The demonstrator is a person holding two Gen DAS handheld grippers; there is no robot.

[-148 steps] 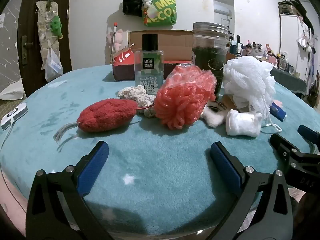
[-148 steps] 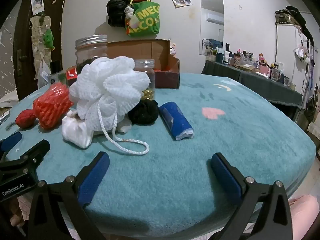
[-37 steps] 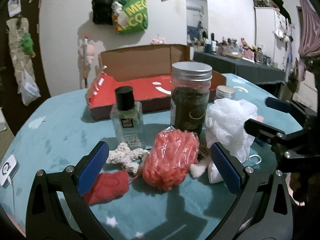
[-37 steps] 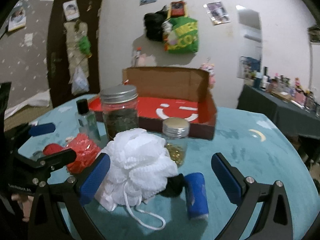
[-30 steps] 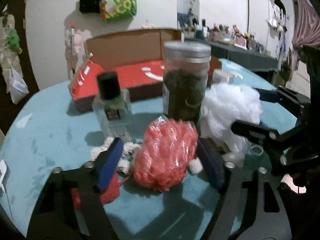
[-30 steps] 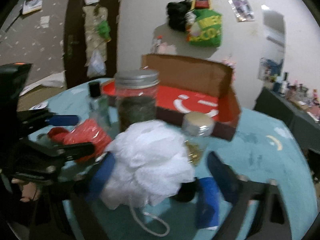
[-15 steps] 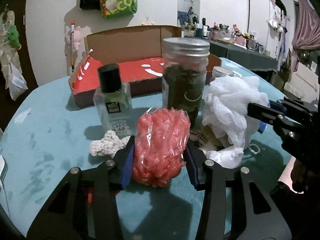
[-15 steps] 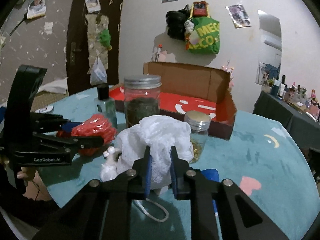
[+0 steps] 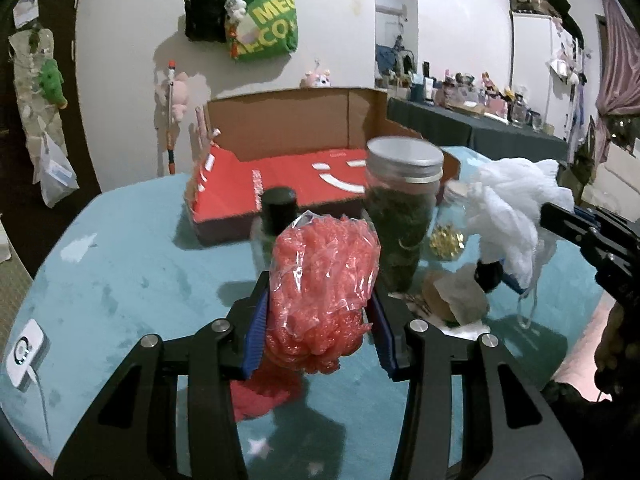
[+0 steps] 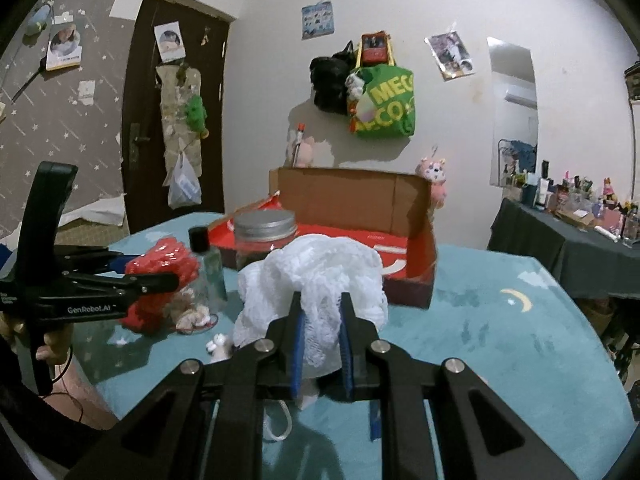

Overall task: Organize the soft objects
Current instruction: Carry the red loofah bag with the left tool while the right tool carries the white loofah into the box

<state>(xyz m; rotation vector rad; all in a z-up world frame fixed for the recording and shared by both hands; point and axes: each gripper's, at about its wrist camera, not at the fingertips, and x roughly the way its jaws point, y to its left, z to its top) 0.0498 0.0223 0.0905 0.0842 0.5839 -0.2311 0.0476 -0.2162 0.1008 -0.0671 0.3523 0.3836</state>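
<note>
Since 1 second ago both grippers have closed from wide open onto a puff each, and both puffs now sit higher against the table than half a second ago.

Surroundings, near to far. In the left view a red plush (image 9: pixel 264 394) lies on the teal table (image 9: pixel 120 280) directly under the left gripper (image 9: pixel 320 320). A white device (image 9: pixel 25 354) sits at the left table edge. Behind the red puff (image 9: pixel 322 292) stands a bottle (image 9: pixel 276 216), partly hidden by it. To the right stands a tall jar (image 9: pixel 402 216), then a small jar (image 9: pixel 448 232) with gold contents. Farthest is the open box (image 9: pixel 288 176), red inside. The bottle and both jars stand between the grippers and the box.

Tools. The left gripper clamps the red puff between both blue pads, jaws moderately apart. The right gripper (image 10: pixel 322 344) pinches the white puff (image 10: pixel 316 280), jaws nearly together, the mesh bulging above the fingers; its cord (image 10: pixel 280 424) hangs below.
</note>
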